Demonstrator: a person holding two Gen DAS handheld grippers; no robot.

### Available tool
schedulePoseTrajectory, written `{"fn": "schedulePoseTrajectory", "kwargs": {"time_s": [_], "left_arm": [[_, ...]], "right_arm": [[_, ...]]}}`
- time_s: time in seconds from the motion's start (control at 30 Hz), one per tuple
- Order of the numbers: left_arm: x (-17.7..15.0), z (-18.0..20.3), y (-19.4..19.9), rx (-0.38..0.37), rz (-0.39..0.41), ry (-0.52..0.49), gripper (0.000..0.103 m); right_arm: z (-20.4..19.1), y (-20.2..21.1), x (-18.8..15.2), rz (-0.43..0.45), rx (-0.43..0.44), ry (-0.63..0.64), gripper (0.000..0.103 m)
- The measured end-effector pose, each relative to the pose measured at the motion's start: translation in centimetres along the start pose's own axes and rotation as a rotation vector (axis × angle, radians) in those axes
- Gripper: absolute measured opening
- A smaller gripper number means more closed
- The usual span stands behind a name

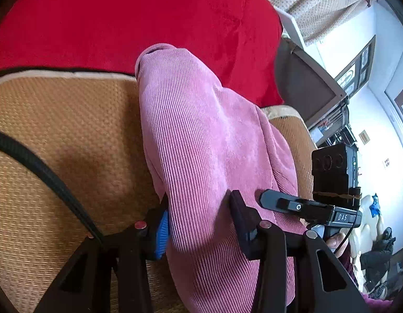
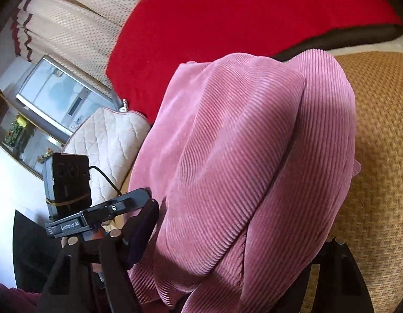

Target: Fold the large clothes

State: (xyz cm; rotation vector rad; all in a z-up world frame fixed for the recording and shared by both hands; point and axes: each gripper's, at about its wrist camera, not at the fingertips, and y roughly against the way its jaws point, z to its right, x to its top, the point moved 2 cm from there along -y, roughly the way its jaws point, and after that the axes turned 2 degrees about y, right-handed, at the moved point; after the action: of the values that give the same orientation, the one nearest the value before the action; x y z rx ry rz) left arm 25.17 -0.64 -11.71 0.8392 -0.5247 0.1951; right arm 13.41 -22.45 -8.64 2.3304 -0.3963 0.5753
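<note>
A pink corduroy garment (image 1: pixel 201 130) hangs bunched and folded over above a tan woven mat (image 1: pixel 58 135). In the left wrist view it runs between the two fingers of my left gripper (image 1: pixel 201 224), which is shut on it, the blue pad (image 1: pixel 162 227) pressing its left side. In the right wrist view a thick roll of the same garment (image 2: pixel 240 156) fills my right gripper (image 2: pixel 238 234). The left finger (image 2: pixel 144 224) lies against the cloth, the right finger is mostly hidden behind it, and the gripper is shut on the bundle.
A red blanket (image 1: pixel 123 20) covers the surface beyond the mat, and it shows again as the red blanket (image 2: pixel 227 13). A black cable (image 1: pixel 45 172) crosses the mat. A quilted white cushion (image 2: pixel 107 140), a grey screen (image 2: pixel 58 91) and a dotted curtain (image 2: pixel 78 26) stand off to the side.
</note>
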Motion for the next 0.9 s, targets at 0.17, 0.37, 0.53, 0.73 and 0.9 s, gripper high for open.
{"fn": "schedulePoseTrajectory", "kwargs": {"time_s": [0.17,0.37,0.53,0.73,0.9], "left_arm": [[0.7,-1.4,3.0,0.030,0.071,0.012,0.045],[1.5,-4.6,4.3,0.098,0.121,0.085,0.045],[1.9,-7.4,2.5,0.192,0.096,0.150,0.047],[1.5,-6.7,1.7,0.284,0.070,0.080,0.052],[1.3,-4.7,3.3,0.330,0.097,0.036,0.055]], "right_arm": [[-1.8,-1.1,0.6,0.027,0.045,0.022,0.078],[-3.3,-3.4,1.8,0.061,0.072,0.031,0.077],[-1.0,-5.6,2.6,0.070,0.045,-0.040,0.077],[1.5,-6.1,1.6,0.036,-0.012,-0.102,0.077],[-0.1,-2.8,0.8,0.072,-0.109,-0.030,0.078]]}}
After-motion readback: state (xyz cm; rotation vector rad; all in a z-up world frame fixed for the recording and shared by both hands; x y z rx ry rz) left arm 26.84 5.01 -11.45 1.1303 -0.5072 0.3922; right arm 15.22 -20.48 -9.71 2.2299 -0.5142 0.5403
